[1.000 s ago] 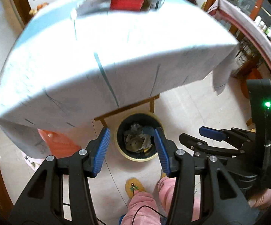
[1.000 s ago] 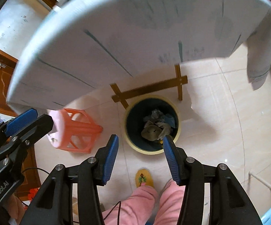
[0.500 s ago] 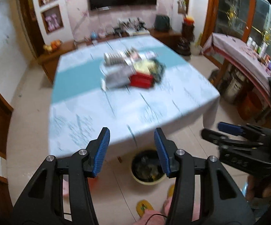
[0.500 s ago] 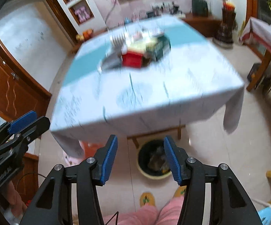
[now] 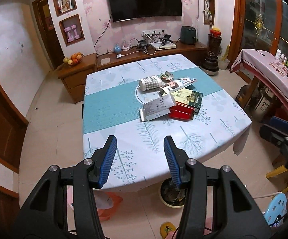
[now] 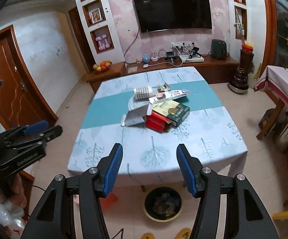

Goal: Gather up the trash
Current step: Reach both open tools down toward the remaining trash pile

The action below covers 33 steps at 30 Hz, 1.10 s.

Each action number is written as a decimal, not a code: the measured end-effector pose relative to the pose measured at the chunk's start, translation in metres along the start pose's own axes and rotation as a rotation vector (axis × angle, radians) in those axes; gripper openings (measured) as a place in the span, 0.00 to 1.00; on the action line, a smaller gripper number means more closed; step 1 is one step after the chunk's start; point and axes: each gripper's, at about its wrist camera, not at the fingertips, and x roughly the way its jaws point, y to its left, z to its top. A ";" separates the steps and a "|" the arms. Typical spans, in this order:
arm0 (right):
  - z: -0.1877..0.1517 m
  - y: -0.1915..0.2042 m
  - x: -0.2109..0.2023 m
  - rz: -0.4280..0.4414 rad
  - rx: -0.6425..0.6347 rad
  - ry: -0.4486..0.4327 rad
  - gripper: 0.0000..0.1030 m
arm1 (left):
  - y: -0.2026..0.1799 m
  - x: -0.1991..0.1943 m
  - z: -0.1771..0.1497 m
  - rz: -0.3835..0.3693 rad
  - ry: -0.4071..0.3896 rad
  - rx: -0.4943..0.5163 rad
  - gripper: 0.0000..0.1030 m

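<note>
A pile of trash lies mid-table on the tree-print cloth: a red box, a white carton, a green and yellow box, a checked cup on its side, a long toothpaste box and crumpled wrappers. The same red box shows in the right wrist view. A dark bin with crumpled trash stands on the floor by the table's near edge. My left gripper and right gripper hover above that edge, both open with nothing between the jaws.
An orange stool sits under the table at the left, a light blue stool at the right. A side table with a pink cloth stands far right. A wooden sideboard runs behind. Slippered feet are below.
Both grippers have risen from bin height under the table to above its near edge. The tabletop pile has come into view and the bin has dropped low. The right jaws stand slightly wider.
</note>
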 end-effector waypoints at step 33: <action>0.179 -0.178 0.342 0.241 -0.005 0.320 0.55 | -0.044 0.261 0.056 0.091 0.365 -0.419 0.46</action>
